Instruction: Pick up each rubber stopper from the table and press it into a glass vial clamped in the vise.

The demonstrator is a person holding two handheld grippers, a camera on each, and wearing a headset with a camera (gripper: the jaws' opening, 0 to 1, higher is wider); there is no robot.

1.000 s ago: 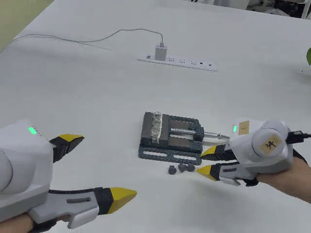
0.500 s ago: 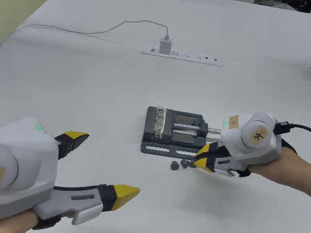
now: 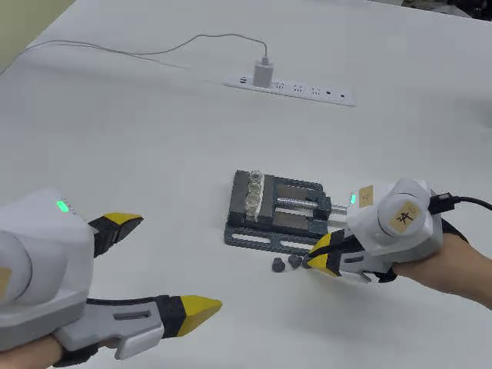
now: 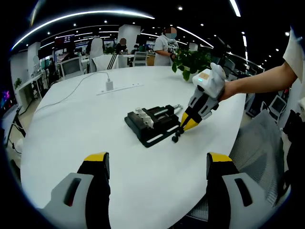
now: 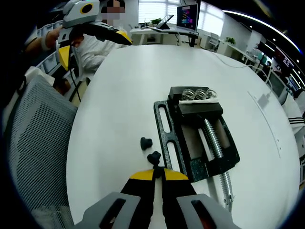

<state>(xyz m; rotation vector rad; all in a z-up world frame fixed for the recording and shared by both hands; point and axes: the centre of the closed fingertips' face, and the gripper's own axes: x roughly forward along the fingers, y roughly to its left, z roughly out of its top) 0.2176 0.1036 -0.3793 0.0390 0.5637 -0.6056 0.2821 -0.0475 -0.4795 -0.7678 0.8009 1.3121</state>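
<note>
Stopper (image 5: 156,170) in right tool (image 5: 157,173) (pinched)

Head view: high, pitched forward-down over the table (image 3: 154,138), vise (image 3: 277,214) mid-frame, mid range. Left gripper view: low, well back, looking across the table at the vise and the right gripper (image 4: 183,126). Right gripper view: low, close, vise just ahead of its fingers (image 5: 142,179), left gripper (image 5: 93,47) far upper left. All three share the vise.
</note>
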